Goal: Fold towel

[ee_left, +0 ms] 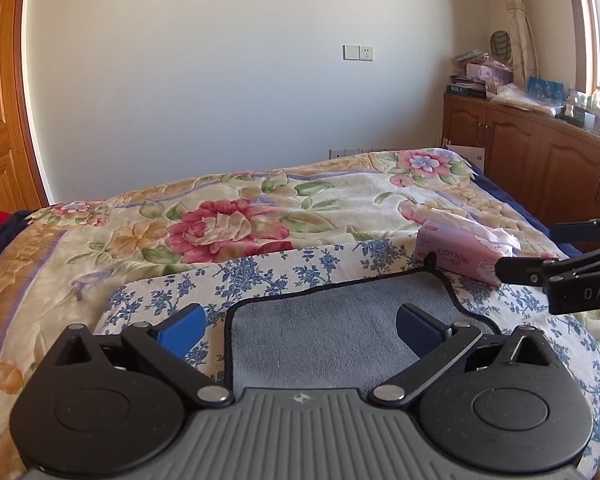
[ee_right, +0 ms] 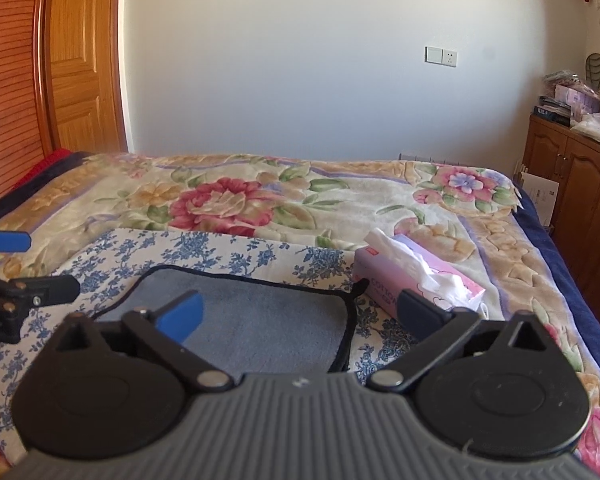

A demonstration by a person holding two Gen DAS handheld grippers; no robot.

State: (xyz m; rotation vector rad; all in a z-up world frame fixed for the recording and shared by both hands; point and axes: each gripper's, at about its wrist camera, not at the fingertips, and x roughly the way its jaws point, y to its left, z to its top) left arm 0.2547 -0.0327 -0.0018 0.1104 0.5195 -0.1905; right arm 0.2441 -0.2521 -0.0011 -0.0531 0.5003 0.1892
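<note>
Bedroom scene: bed (ee_left: pixel 80 240) covered by a floral blanket, with a blue-flowered cloth (ee_left: pixel 260 272) laid over its near part. Grey towel (ee_left: pixel 332 320) with black trim is spread flat on that cloth, near the bed's front edge, unfolded. Hanging loop (ee_left: pixel 431 258) is seen at the towel's far right corner, just beside a pink tissue box (ee_left: pixel 464 254).

Left gripper (ee_left: pixel 300 326) is held wide open over the towel's near left part, nothing gripped. Right gripper (ee_right: pixel 300 314) is likewise wide open and empty, over the near right part.

Risks, as judged:
- Soft bedding underneath: the flowered cloth can be pinched together with the towel, so both get dragged.
- Thin trim edge: only one corner may be caught, giving a skewed fold.
- Tissue box sits close to the far right corner and can be knocked or covered when the towel is swung over.
- Grippers are near each other and may collide.
</note>
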